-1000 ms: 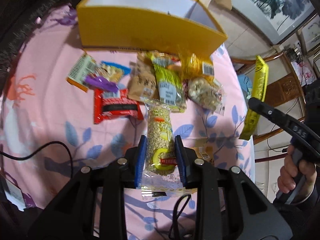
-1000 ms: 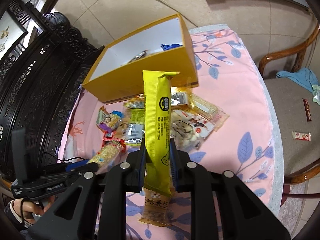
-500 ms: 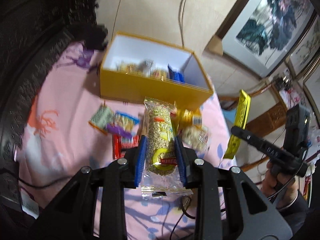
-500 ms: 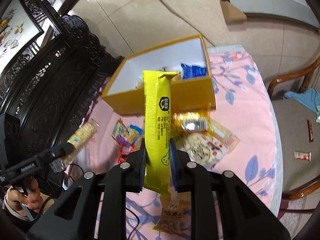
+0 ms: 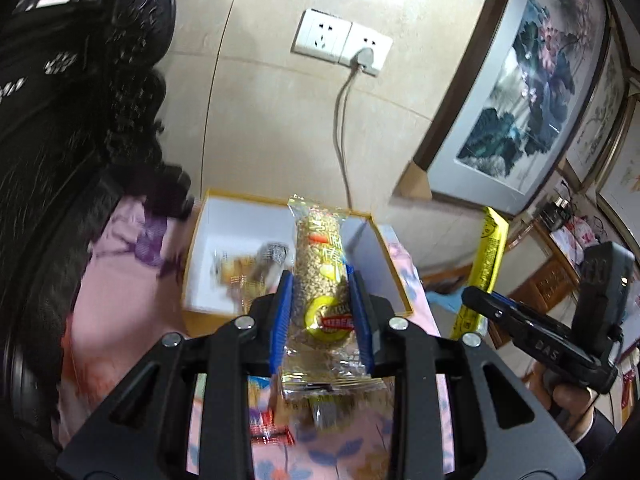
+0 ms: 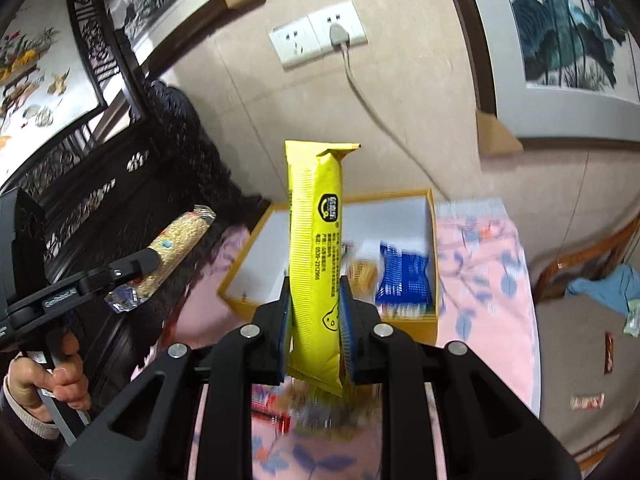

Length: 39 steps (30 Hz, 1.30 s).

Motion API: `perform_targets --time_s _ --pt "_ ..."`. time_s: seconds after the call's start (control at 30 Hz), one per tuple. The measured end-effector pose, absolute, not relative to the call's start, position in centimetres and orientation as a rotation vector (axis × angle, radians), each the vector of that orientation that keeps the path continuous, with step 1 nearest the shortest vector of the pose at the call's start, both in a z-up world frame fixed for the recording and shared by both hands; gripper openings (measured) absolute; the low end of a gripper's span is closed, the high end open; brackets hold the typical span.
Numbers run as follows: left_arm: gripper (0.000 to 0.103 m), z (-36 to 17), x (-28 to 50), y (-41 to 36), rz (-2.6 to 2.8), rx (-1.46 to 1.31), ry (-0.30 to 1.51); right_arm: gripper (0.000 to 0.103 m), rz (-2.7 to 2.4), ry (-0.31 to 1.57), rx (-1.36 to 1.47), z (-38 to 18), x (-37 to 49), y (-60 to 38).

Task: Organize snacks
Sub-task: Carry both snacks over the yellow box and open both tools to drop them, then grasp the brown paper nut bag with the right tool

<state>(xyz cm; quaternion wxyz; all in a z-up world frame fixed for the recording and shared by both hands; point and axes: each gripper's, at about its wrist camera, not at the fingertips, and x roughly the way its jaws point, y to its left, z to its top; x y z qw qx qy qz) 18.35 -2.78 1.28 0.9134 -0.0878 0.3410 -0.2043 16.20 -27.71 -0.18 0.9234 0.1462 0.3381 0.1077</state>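
Observation:
My left gripper is shut on a clear packet of puffed grain snack, held lengthwise above the near wall of the yellow box. My right gripper is shut on a long yellow snack bar, which stands upright in front of the same yellow box. The box is white inside and holds a blue packet and several small snacks. In the left wrist view the yellow bar and the right gripper appear at the right; in the right wrist view the grain packet shows at the left.
Loose snacks, blurred, lie on the pink flowered tablecloth below both grippers. Dark carved furniture stands to the left. Behind the box, the tiled wall has a socket with a cable. To the right there is a wooden chair.
Both grippers have risen off the table with their snacks and tilted up toward the box, whose inside now shows. The loose snack pile has dropped below the fingers.

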Motion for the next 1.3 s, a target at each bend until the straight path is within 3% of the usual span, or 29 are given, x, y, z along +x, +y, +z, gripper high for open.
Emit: perform_targets --time_s 0.37,0.43,0.47,0.5,0.53,0.93,1.1,1.3 --pt "0.029 0.8 26.1 -5.6 -0.396 -0.128 0.688 0.021 0.207 0.642 0.247 0.0 23.5 -27.7" --pt "0.029 0.3 26.8 -5.9 -0.374 -0.115 0.695 0.028 0.209 0.644 0.251 -0.5 24.5 -27.6" --pt "0.041 0.1 27.2 -6.0 -0.345 -0.106 0.693 0.031 0.210 0.652 0.256 -0.9 25.0 -27.6" --pt "0.077 -0.1 27.4 -6.1 -0.309 -0.097 0.688 0.049 0.194 0.668 0.260 -1.2 25.5 -27.7" --pt "0.085 -0.3 27.4 -6.1 -0.259 -0.091 0.678 0.062 0.176 0.671 0.271 -1.4 25.5 -27.8" --pt "0.085 -1.3 25.8 -5.5 -0.224 -0.081 0.713 0.062 0.181 0.719 0.323 -3.1 21.7 -28.5" --pt "0.094 -2.6 22.5 -4.9 -0.219 -0.086 0.753 0.062 0.132 0.775 0.317 -5.2 18.3 -29.8" --pt "0.096 -6.4 17.5 -2.7 -0.188 -0.117 0.856 0.062 0.044 0.909 0.320 -9.6 12.6 -32.1"
